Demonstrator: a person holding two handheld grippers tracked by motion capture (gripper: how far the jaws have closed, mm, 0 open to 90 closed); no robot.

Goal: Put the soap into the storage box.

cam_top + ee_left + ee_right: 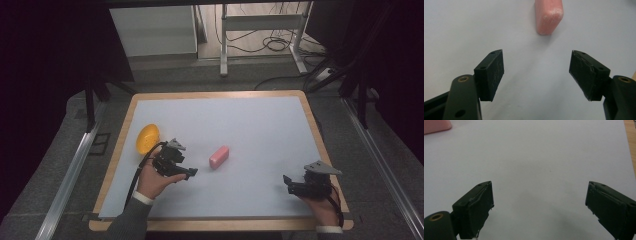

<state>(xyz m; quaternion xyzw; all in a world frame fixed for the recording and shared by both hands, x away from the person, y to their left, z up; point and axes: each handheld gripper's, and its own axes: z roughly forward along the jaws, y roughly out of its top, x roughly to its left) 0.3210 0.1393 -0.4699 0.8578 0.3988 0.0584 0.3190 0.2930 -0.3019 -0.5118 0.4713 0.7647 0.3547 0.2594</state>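
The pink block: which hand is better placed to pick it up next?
Left. The left claw is open and points at the pink block from close by. The right claw is also open but much farther from it.

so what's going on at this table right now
A person sits at a white-topped table with a two-jaw gripper in each hand. The left gripper is open and points at a pink block lying flat just ahead of it, not yet touching it. A yellow bowl sits tilted behind the left hand. The right gripper, also open, holds nothing near the table's right front corner.
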